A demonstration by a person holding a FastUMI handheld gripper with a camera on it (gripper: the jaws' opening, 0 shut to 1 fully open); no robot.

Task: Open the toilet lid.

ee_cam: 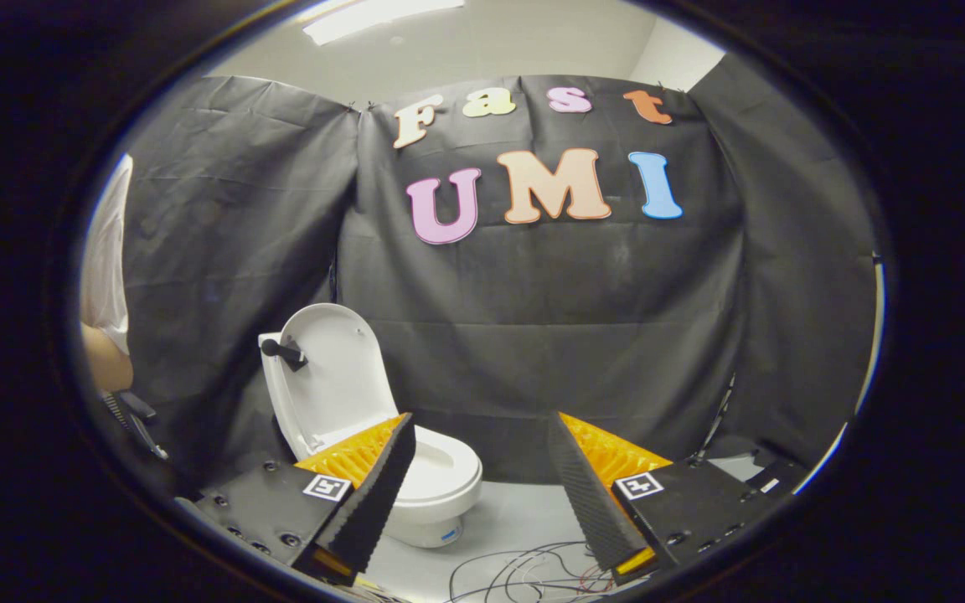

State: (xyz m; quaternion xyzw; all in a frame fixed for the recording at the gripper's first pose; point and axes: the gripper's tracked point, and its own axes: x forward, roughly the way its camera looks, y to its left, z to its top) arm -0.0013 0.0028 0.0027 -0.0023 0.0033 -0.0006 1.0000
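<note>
- Nearest to me is my gripper (478, 444): its two fingers stand wide apart with nothing between them, well back from the toilet (428, 490).
- Just below the fingers, on the pale floor (516, 519) in front of the toilet, lies a tangle of thin cables (524, 574).
- The toilet sits beyond my left finger, which hides part of its bowl; the black booth cloth (533, 335) hangs close behind it.
- The toilet lid (340, 377) already stands raised, near upright and leaning back over the rear of the toilet, so I judge the opening done or nearly so.
- It is a white, smooth, rounded oval shell with a dark knob-like handle (283, 352) jutting from its outer side.
- I expect rigid, fairly light plastic, glossy and slippery, swinging on a hinge at the back; that handle is my surest hold, the thin rim the fallback.
- To the left of the toilet, a person's arm in a white sleeve (110, 251) shows.
</note>
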